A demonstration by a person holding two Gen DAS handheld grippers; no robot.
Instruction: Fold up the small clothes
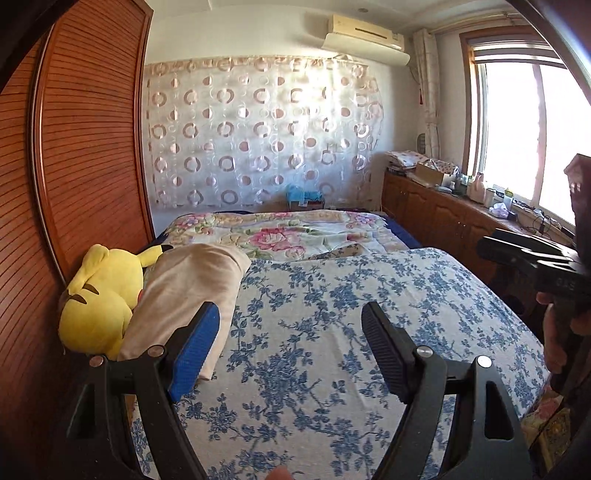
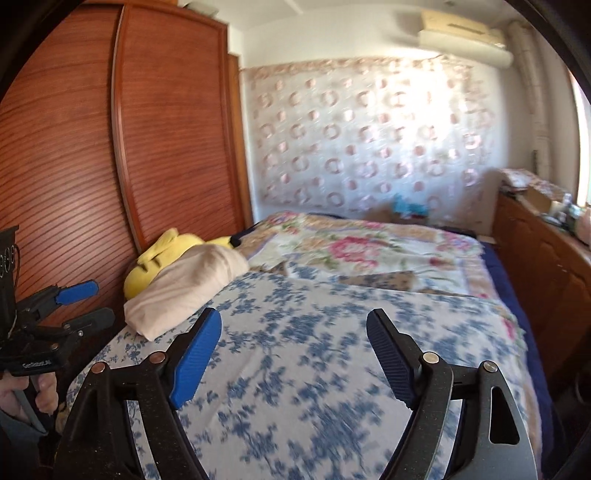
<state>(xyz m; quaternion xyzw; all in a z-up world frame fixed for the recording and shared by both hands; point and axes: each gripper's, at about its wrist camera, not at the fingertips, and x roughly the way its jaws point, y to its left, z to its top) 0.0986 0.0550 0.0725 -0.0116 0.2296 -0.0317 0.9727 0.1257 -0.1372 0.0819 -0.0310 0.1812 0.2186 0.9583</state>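
Left gripper (image 2: 79, 302), side of black body in right wrist view: small white lettering, looks like "GenRobot.AI", partly blurred; right gripper (image 1: 517, 254), black body in left wrist view: a few raised characters, too unclear to read; air conditioner (image 1: 365, 35): no legible marking

The yellow plush toy (image 1: 101, 295) lay half hidden behind the beige cloth (image 1: 192, 291); the right-wrist view's blue-flowered sheet (image 2: 295, 369) was smeared with blur
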